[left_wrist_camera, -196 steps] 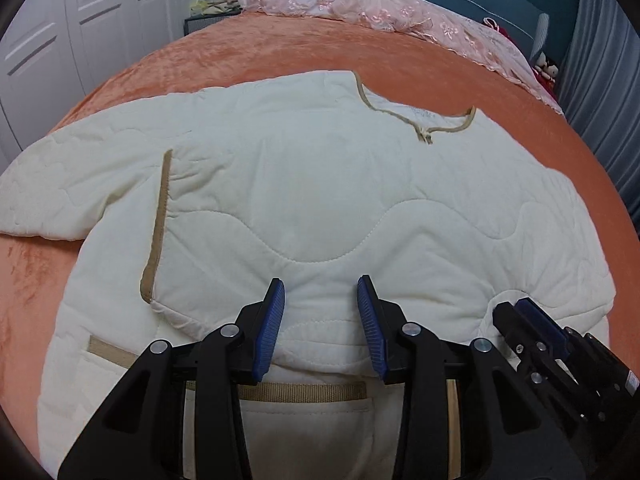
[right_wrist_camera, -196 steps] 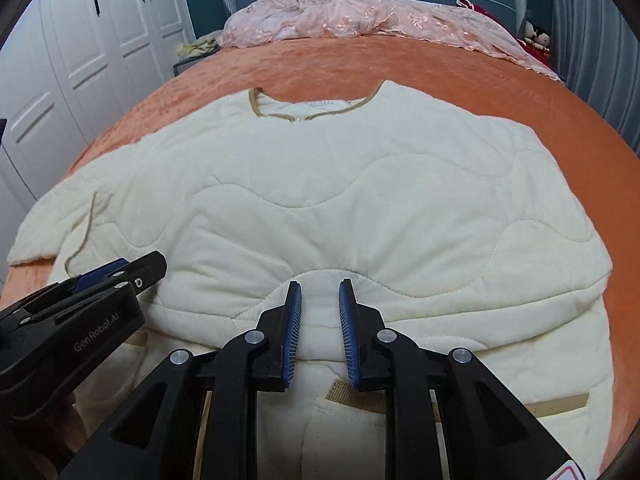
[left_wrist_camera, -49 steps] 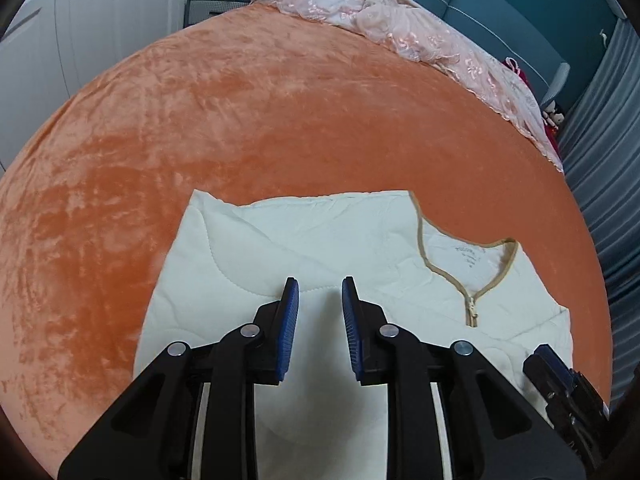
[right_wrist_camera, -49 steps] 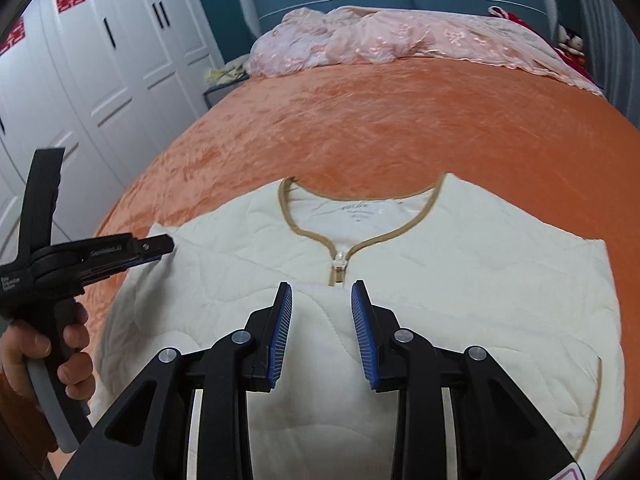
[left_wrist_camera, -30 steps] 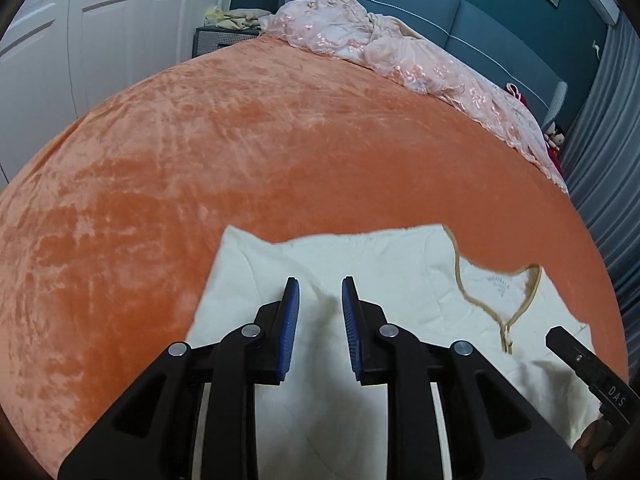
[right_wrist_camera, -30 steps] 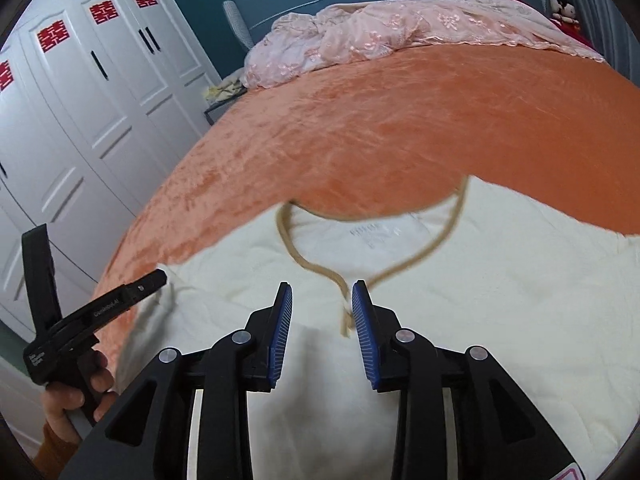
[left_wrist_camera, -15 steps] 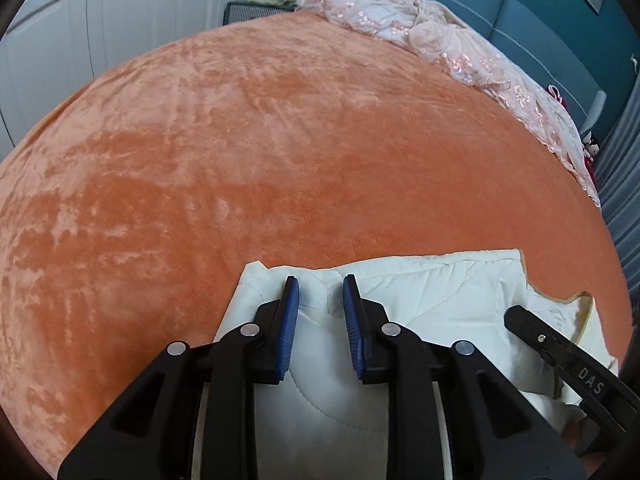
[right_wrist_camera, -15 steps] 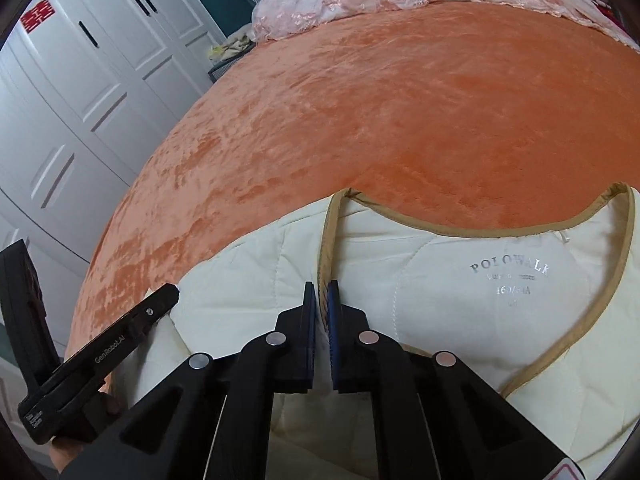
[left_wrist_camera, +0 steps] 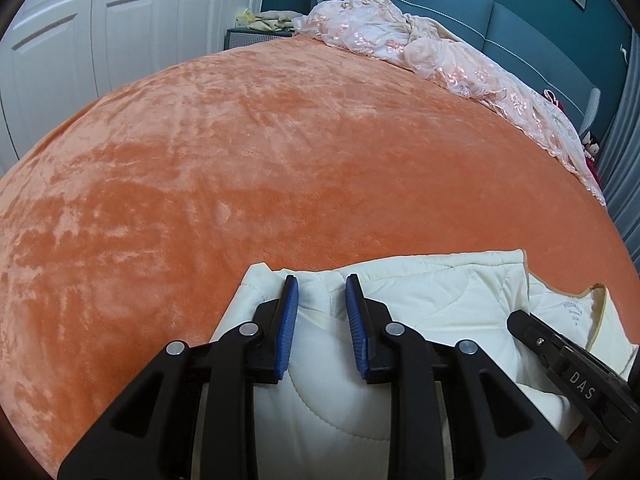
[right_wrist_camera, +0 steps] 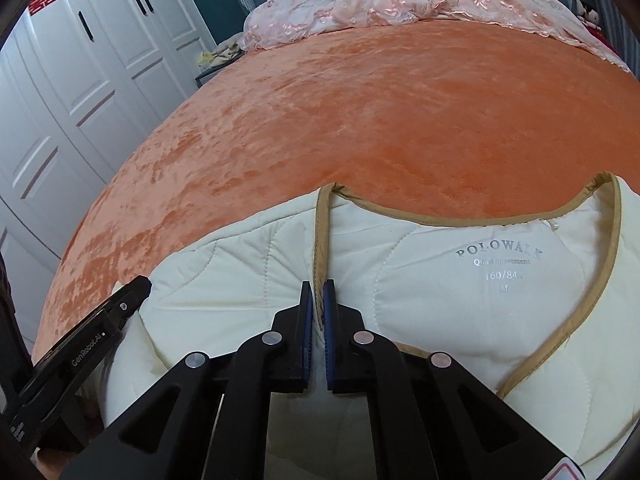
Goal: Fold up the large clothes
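A cream quilted jacket (left_wrist_camera: 440, 300) with tan trim lies folded on the orange bedspread (left_wrist_camera: 280, 140). My left gripper (left_wrist_camera: 318, 284) holds a thick fold at the jacket's left corner. Its jaws are opening slightly, and the fabric still fills the gap between the blue pads. In the right wrist view the jacket (right_wrist_camera: 460, 300) shows its printed label inside the open neckline. My right gripper (right_wrist_camera: 317, 286) is shut on the tan neckline trim. Each view catches the other gripper: the right one (left_wrist_camera: 520, 318) at lower right, the left one (right_wrist_camera: 142, 282) at lower left.
A pink lace cover (left_wrist_camera: 420, 48) is heaped along the bed's far edge before a blue headboard (left_wrist_camera: 520, 24). White wardrobe doors (right_wrist_camera: 80, 80) stand to the left and a grey curtain (left_wrist_camera: 624, 184) hangs at the right. Orange bedspread stretches beyond the jacket.
Both grippers sank toward the bed. The right gripper's jaws closed onto the neckline trim. The left gripper kept the fold between its pads as its view drew in on the jacket's corner.
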Demonstrator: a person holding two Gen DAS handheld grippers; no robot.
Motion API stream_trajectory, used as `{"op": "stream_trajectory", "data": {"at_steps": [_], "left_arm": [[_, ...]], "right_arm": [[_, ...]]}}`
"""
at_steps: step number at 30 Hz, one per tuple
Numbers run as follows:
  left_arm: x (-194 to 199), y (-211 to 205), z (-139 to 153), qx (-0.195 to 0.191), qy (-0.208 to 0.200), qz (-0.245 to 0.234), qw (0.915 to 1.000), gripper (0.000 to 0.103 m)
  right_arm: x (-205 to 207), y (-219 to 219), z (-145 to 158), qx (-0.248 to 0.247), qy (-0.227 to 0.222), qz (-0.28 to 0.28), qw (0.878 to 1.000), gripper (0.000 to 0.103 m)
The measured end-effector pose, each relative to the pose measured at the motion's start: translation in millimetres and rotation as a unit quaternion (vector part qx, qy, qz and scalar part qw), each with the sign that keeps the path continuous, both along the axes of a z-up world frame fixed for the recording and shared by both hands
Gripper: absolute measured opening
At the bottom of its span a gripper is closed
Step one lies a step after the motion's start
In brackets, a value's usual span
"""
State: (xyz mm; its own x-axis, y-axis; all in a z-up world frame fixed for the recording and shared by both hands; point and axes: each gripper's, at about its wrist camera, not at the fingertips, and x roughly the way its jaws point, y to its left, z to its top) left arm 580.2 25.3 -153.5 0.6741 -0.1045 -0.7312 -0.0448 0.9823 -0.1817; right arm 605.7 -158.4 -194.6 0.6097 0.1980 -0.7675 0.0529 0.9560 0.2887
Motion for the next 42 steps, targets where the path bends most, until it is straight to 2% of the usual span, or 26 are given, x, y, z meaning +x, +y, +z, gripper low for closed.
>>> {"op": "stream_trajectory", "data": {"at_steps": [3, 6, 8, 9, 11, 12, 14, 15, 16, 17, 20, 21, 24, 27, 30, 31, 32, 34, 37, 42], "left_arm": [[2, -3, -1, 0.014, 0.000, 0.001, 0.9999, 0.025], [3, -5, 0, 0.026, 0.006, 0.001, 0.9997, 0.025], [7, -6, 4, 0.034, 0.017, -0.004, 0.9993, 0.025], [8, -6, 9, 0.039, 0.024, -0.004, 0.9989, 0.026], [5, -10, 25, 0.057, 0.025, -0.003, 0.9981, 0.027], [-1, -14, 36, 0.054, 0.016, -0.010, 0.9983, 0.027], [-10, -27, 57, 0.018, 0.002, -0.042, 0.9990, 0.030], [-14, -41, 68, 0.000, -0.003, -0.063, 0.9980, 0.033], [-16, -56, 76, -0.013, -0.004, -0.085, 0.9963, 0.044], [-16, -74, 81, -0.027, 0.000, -0.111, 0.9934, 0.056], [-14, -138, 83, -0.069, 0.027, -0.196, 0.9779, 0.060], [-13, -160, 80, -0.073, 0.035, -0.216, 0.9730, 0.059], [-14, -213, 68, -0.060, 0.047, -0.249, 0.9656, 0.049], [-16, -251, 51, -0.051, 0.070, -0.274, 0.9579, 0.045], [-14, -273, 30, -0.006, 0.083, -0.270, 0.9593, 0.046], [-13, -276, 23, -0.001, 0.090, -0.266, 0.9598, 0.047], [-12, -276, 16, -0.004, 0.094, -0.262, 0.9604, 0.049], [-14, -274, 10, -0.013, 0.081, -0.259, 0.9623, 0.049], [-23, -276, 5, 0.003, 0.055, -0.259, 0.9644, 0.049], [-26, -274, 2, 0.006, 0.034, -0.252, 0.9670, 0.049]], "right_arm": [[0, 0, -1, 0.006, -0.001, -0.004, 1.000, 0.001], [-6, -11, 9, 0.028, -0.015, -0.017, 0.999, 0.004], [-24, -35, 33, 0.023, -0.049, -0.078, 0.996, 0.008], [-37, -53, 46, 0.024, -0.069, -0.109, 0.991, 0.016], [-60, -97, 66, 0.041, -0.086, -0.152, 0.984, 0.017], [-69, -121, 72, 0.045, -0.088, -0.166, 0.981, 0.017], [-87, -165, 78, 0.038, -0.086, -0.189, 0.977, 0.018], [-94, -185, 78, 0.033, -0.080, -0.199, 0.976, 0.022], [-100, -204, 76, 0.031, -0.074, -0.209, 0.975, 0.029], [-106, -222, 72, 0.033, -0.069, -0.220, 0.973, 0.031], [-115, -254, 55, 0.069, -0.047, -0.234, 0.969, 0.031], [-116, -261, 47, 0.090, -0.043, -0.231, 0.968, 0.027], [-110, -261, 33, 0.106, -0.033, -0.216, 0.970, 0.014], [-103, -249, 26, 0.091, -0.029, -0.192, 0.977, 0.013], [-99, -240, 22, 0.081, -0.028, -0.168, 0.982, 0.013], [-99, -239, 21, 0.081, -0.029, -0.164, 0.983, 0.013], [-98, -239, 19, 0.083, -0.029, -0.162, 0.983, 0.013], [-95, -239, 14, 0.079, -0.022, -0.169, 0.982, 0.006], [-94, -234, 10, 0.061, -0.014, -0.179, 0.982, 0.000], [-92, -230, 6, 0.029, -0.014, -0.192, 0.981, 0.000]]}}
